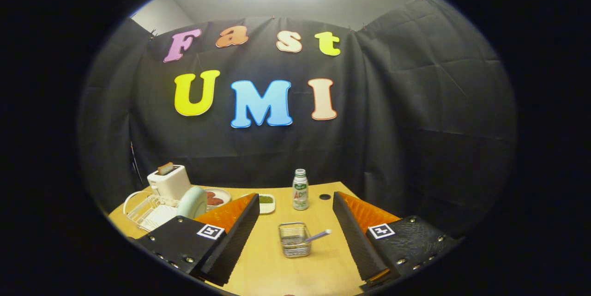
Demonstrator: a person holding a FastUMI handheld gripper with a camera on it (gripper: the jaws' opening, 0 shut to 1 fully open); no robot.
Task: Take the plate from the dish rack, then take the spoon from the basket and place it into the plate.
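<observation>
Gripper view looks down the two fingers at a wooden table (318, 259); the gripper (295, 240) hangs above it with its fingers spread wide apart and nothing between them. The plate (194, 202), pale green, stands on edge in the white wire dish rack (145, 210), off to the left beyond the left finger (231, 236), in front of the toaster (168, 180). The basket (294, 239), a small wire one, sits on the table between the fingers, with the spoon (318, 236) leaning out of it toward the right. A bottle (300, 190) stands farther back. Judging by this, the plate comes first and is not yet taken. To do it well, swing left, line the fingers across the plate's upper rim so one goes on each face, close firmly, and lift straight up so the rim clears the rack wires without dragging the rack along
</observation>
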